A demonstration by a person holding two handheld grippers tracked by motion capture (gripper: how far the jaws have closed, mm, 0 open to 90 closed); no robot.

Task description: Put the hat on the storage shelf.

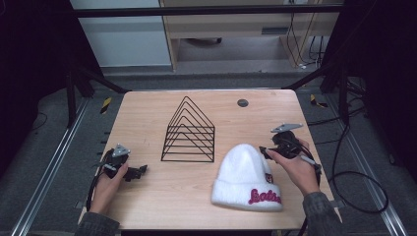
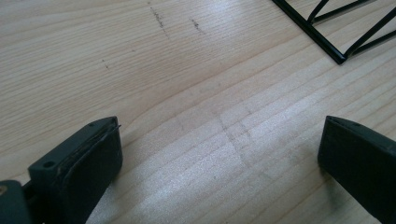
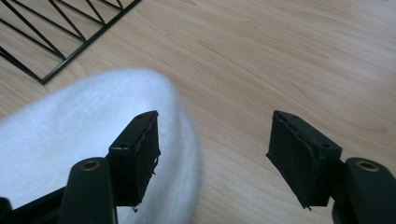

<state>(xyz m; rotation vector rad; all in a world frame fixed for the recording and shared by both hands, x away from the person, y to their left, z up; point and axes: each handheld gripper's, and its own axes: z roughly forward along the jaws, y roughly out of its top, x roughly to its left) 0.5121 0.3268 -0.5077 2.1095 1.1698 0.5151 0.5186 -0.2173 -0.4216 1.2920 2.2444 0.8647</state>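
The white beanie carries red cursive lettering on its cuff, partly legible, roughly "bois".

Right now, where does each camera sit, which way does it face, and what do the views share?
High view: above the person's side, looking forward and down on the table, both hands, white hat.
Left gripper view: on the left gripper, open jaws over bare wood, rack corner beyond.
Right gripper view: on the right gripper, open jaws beside the hat.
All three share the wire rack.
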